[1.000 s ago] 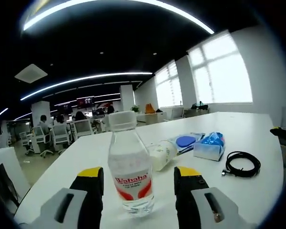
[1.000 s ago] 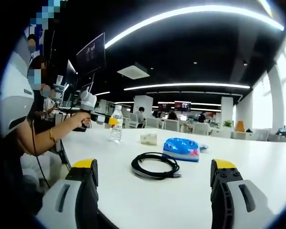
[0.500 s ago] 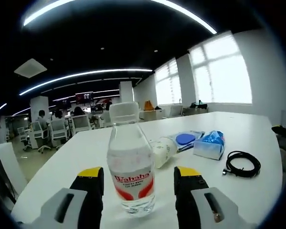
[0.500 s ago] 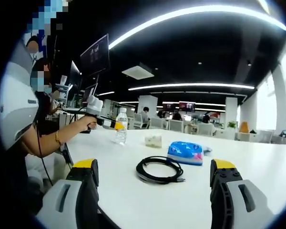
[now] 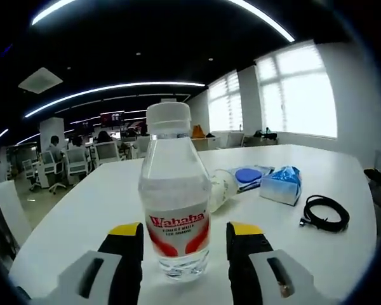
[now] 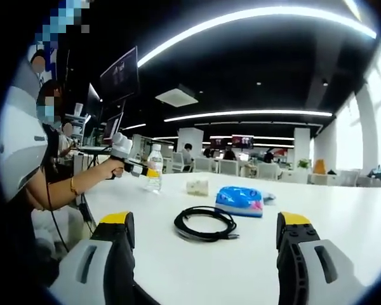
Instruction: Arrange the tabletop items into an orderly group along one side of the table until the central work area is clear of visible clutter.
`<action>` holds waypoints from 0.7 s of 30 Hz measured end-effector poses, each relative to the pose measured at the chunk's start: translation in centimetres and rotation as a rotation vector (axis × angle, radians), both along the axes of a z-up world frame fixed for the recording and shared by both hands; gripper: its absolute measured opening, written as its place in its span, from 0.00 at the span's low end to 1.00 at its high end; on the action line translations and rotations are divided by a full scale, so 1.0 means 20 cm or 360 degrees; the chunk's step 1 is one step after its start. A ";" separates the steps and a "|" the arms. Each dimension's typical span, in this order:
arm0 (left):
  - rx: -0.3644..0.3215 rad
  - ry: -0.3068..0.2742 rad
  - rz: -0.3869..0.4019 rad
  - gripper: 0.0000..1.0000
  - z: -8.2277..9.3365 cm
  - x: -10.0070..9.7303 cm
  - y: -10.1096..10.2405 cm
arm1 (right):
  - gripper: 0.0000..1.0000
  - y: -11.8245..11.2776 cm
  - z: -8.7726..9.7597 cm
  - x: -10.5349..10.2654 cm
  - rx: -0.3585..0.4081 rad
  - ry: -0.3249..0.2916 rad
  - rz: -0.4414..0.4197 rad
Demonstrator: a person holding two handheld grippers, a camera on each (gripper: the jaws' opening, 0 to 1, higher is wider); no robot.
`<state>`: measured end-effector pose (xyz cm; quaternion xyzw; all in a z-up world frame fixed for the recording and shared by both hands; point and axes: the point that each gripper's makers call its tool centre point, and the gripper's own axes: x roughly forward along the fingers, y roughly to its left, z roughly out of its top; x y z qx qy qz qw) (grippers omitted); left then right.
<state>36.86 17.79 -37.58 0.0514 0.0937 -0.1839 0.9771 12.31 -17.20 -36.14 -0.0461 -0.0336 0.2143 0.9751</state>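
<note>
Tabletop items stand and lie on a large white table point(image 5: 82, 216), and the nearest one to the left gripper point(image 5: 184, 238) is a clear plastic water bottle with a white cap and a red and white label point(image 5: 175, 203). In the left gripper view this bottle stands upright between the two yellow-tipped jaws. The jaws are close on both sides of it, but I cannot tell if they already press on it. Behind the bottle a small pale container point(image 5: 223, 188) lies on its side, and just beside it there is a flat packet with a round blue lid point(image 5: 247, 175). Next to this packet lies a blue and white soft tissue pack point(image 5: 282, 185), and a coiled black cable point(image 5: 326, 213) lies apart from it, nearer to the table edge.

In the right gripper view the right gripper point(image 6: 203, 235) hangs above the table with its jaws wide apart and nothing between them. The coiled black cable point(image 6: 204, 223) lies between them and further ahead. Beyond it the blue tissue pack point(image 6: 239, 199) and the small pale container point(image 6: 197, 186) rest on the white surface. At the far left side of the table a person's hand point(image 6: 109, 170) holds the left gripper point(image 6: 141, 170) against the water bottle point(image 6: 154, 169), which stands upright near that edge. The items are spread over the middle of the table, not together.
</note>
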 end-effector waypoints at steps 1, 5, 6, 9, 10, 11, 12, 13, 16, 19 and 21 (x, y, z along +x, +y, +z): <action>0.0000 -0.0001 -0.0002 0.45 0.00 0.00 0.00 | 0.89 0.00 0.00 0.00 0.0004 -0.0001 -0.0003; 0.0027 -0.0013 0.0020 0.38 -0.01 0.02 0.02 | 0.89 -0.02 -0.01 -0.01 0.0008 -0.0003 -0.0016; 0.0005 -0.0010 0.0012 0.38 -0.01 0.02 0.02 | 0.88 -0.02 -0.01 -0.01 0.0009 -0.0002 -0.0019; -0.0003 -0.0004 0.0000 0.38 -0.01 0.02 0.02 | 0.87 -0.04 -0.01 -0.01 0.0015 0.0002 -0.0029; 0.0000 -0.0006 0.0000 0.38 -0.01 0.02 0.02 | 0.87 -0.04 -0.01 -0.01 0.0017 0.0003 -0.0032; 0.0001 -0.0007 0.0000 0.37 -0.01 0.02 0.02 | 0.87 -0.04 -0.02 -0.01 0.0019 0.0003 -0.0034; -0.0001 -0.0009 0.0001 0.37 -0.01 0.03 0.02 | 0.87 -0.04 -0.02 -0.01 0.0022 0.0002 -0.0035; -0.0006 -0.0014 0.0001 0.37 -0.01 0.03 0.02 | 0.87 -0.05 -0.01 -0.01 0.0025 0.0000 -0.0037; -0.0012 -0.0025 0.0002 0.37 -0.01 0.04 0.01 | 0.87 -0.05 -0.01 -0.01 0.0030 -0.0007 -0.0038; -0.0014 -0.0029 0.0002 0.37 -0.01 0.05 0.01 | 0.87 -0.05 0.00 -0.02 0.0027 -0.0010 -0.0041; -0.0011 -0.0031 0.0002 0.37 -0.01 0.06 0.00 | 0.87 -0.05 0.00 -0.02 0.0026 -0.0014 -0.0041</action>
